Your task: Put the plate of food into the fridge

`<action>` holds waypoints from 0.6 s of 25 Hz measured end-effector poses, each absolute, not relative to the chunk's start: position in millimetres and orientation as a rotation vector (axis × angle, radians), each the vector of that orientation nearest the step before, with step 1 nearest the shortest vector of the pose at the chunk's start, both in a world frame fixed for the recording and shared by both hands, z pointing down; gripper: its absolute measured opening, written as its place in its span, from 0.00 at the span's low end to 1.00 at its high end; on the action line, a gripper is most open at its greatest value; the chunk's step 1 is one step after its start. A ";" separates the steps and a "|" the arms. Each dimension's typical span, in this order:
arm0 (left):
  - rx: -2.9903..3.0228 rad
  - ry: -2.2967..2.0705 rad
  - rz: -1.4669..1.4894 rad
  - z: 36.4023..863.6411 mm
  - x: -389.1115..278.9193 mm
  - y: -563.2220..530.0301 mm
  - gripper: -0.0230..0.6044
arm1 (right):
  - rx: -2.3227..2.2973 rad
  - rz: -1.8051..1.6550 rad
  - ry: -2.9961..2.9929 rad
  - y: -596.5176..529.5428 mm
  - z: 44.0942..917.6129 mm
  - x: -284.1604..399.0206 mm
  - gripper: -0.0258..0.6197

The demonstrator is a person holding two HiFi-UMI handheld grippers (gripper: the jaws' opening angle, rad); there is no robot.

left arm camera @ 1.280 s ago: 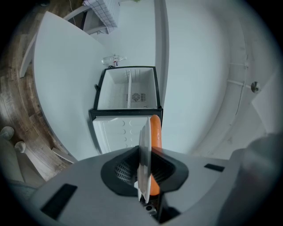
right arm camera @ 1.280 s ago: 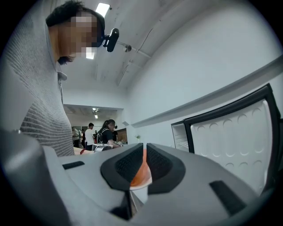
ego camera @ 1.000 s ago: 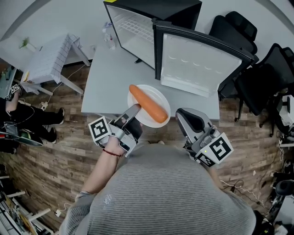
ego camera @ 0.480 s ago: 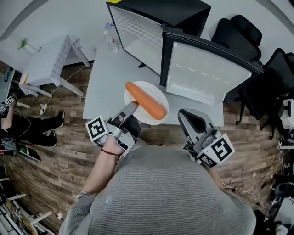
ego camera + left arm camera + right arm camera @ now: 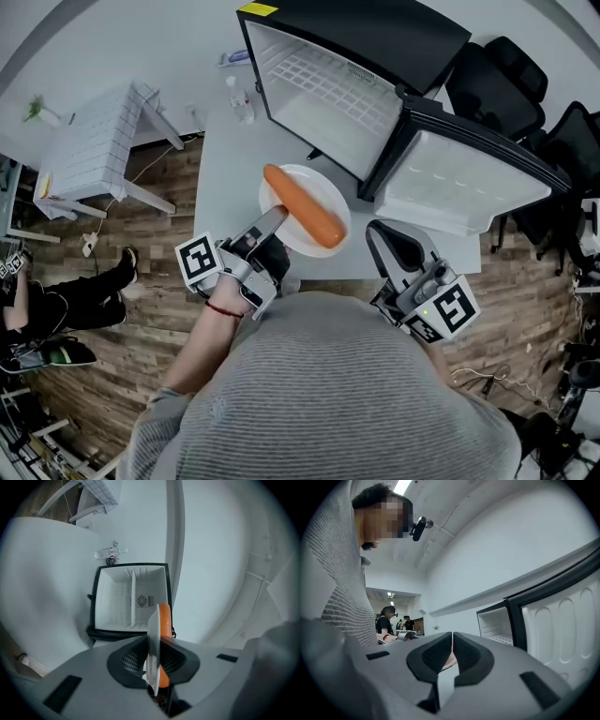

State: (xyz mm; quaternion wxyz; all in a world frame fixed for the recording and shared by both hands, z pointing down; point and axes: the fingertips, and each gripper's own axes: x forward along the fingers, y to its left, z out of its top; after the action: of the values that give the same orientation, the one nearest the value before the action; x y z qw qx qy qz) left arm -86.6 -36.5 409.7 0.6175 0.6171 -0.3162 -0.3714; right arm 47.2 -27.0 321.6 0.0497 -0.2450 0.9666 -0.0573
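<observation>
The left tool (image 5: 274, 223) is clamped on the near rim of the plate (image 5: 323, 192), which sits over the near edge of the worktop (image 5: 225, 178). The carrot (image 5: 302, 206) lies across the plate. Just to the right, the right tool (image 5: 394, 246) has its jaws together on nothing. Ahead of the plate the fridge (image 5: 375, 28) stands open, its door (image 5: 469, 183) swung out rightward. To my eye the trick is to keep the plate flat so the carrot can't roll, and to steer left of the door's edge.
</observation>
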 end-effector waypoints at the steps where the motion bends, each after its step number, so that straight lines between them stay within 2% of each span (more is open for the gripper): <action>1: 1.421 -0.721 -0.845 410.5 -93.9 -41.3 0.12 | -0.769 -0.167 2.941 -31.8 322.5 39.6 0.06; 8: 1.426 -0.658 -0.779 416.9 -131.9 -68.6 0.12 | -0.897 -0.171 2.915 -44.7 327.0 -0.2 0.06; 15: 1.420 -0.591 -0.706 422.8 -141.4 -87.5 0.12 | -1.024 -0.178 2.892 -52.1 329.4 -20.8 0.06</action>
State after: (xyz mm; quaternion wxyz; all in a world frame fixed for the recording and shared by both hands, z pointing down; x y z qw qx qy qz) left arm -141.4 -87.5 422.8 0.6630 0.6283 -0.2613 -0.3122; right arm -20.8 -52.1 329.4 0.0344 -0.3330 0.9405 -0.0580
